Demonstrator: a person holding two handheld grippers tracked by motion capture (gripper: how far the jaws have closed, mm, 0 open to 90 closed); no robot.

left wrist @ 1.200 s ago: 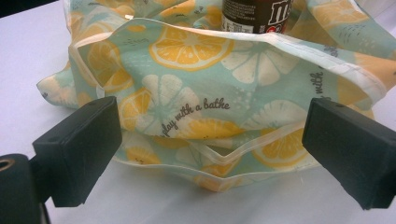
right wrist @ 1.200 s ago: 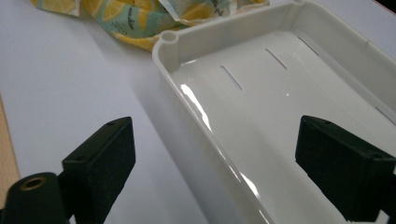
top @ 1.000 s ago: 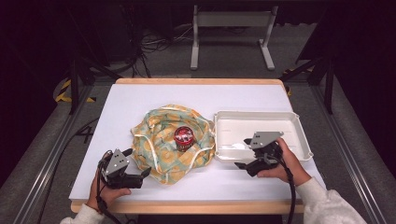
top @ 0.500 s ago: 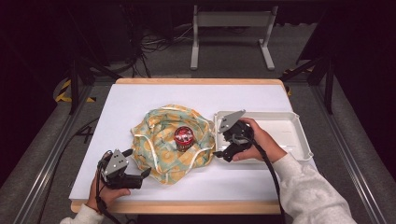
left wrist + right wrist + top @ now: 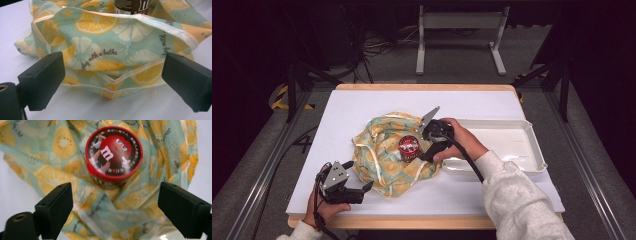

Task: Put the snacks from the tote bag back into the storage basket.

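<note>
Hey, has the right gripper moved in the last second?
Yes. The right gripper has swung left off the white tray and now sits open over the red-lidded jar on the citrus cloth. The tray hasn't shifted.

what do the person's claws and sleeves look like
Both claws, left and right, are black, each with two blocky, flat-faced black jaws. A grey three-cornered plate tops the left one, and another sits on the right. A black cable trails from the right claw over a white, textured sleeve.
</note>
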